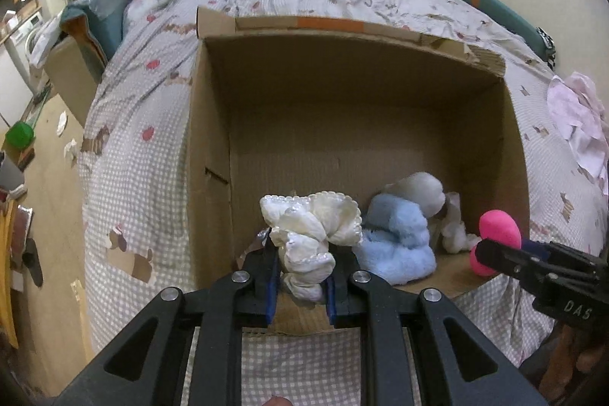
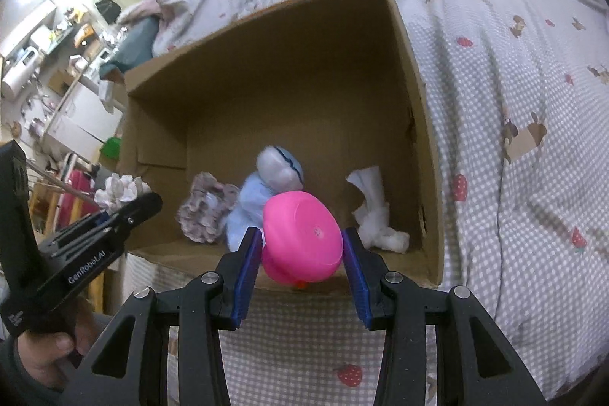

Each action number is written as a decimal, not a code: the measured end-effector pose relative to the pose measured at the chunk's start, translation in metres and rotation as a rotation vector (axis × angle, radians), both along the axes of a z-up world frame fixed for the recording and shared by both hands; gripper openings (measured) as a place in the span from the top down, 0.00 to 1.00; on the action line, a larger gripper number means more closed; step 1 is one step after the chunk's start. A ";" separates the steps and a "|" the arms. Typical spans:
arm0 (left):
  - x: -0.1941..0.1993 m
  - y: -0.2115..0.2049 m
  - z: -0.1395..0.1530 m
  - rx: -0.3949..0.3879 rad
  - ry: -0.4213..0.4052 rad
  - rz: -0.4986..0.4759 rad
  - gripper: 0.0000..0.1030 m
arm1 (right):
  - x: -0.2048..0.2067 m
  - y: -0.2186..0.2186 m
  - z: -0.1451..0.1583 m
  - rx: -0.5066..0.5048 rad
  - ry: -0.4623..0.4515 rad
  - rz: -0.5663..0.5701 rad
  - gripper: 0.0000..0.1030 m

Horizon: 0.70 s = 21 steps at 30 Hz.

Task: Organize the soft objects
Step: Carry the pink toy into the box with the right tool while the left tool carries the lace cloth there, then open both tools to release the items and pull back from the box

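Left tool [image 1: 302,267]: both blue-padded fingers pinch a white scalloped cloth bundle [image 1: 312,231], which bulges up above the fingertips. It hangs over the near edge of the cardboard box [image 1: 213,139], at about 6 o'clock of the box opening in the left wrist view.

Right tool [image 2: 302,250]: fingers clamp a pink plush toy [image 2: 302,238] from both sides; a small orange bit shows at its underside. The toy sits at the near rim of the same box, at 5 o'clock of the opening in the left wrist view, where the tool [image 1: 495,253] enters from the right.

Box: open top, lying on the bed [image 1: 137,158], which has a grey checked cover with strawberry and dog prints.

Contents, all in the near part of the floor:
- light blue plush toy [image 1: 399,238], with a pale grey-white rounded part on top
- white knotted cloth [image 2: 375,215], at 3 o'clock of the blue toy in the right wrist view, close to the right wall
- mottled grey-pink ruffled cloth [image 2: 203,212], at 9 o'clock of the blue toy, touching it

In the right wrist view the left tool [image 2: 125,206] shows at 9 o'clock, held by a hand [image 2: 49,356], with the white bundle [image 2: 120,191] at its tip.
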<state>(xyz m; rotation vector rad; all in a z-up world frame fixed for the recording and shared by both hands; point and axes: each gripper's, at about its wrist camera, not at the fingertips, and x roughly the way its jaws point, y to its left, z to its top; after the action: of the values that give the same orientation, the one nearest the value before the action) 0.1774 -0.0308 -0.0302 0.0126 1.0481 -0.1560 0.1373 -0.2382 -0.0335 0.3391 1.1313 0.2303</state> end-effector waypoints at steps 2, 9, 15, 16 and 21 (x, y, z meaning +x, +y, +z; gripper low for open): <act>-0.001 -0.002 -0.003 0.020 0.004 -0.008 0.85 | 0.003 0.001 -0.007 0.000 0.034 0.004 0.57; -0.005 -0.008 -0.011 0.061 0.011 -0.033 0.82 | 0.006 0.004 -0.013 0.000 0.063 0.001 0.59; -0.007 -0.010 -0.014 0.059 0.010 -0.047 0.69 | 0.004 0.001 -0.012 0.018 0.056 -0.008 0.59; -0.007 -0.010 -0.013 0.053 0.008 -0.048 0.64 | 0.000 -0.002 -0.012 0.018 0.054 -0.009 0.56; -0.011 -0.012 -0.006 0.049 -0.015 -0.058 0.32 | -0.003 -0.005 -0.003 0.023 0.017 -0.018 0.36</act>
<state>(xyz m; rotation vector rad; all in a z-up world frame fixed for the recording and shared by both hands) 0.1666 -0.0424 -0.0364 0.0879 1.0372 -0.1828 0.1341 -0.2433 -0.0366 0.3721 1.1421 0.2250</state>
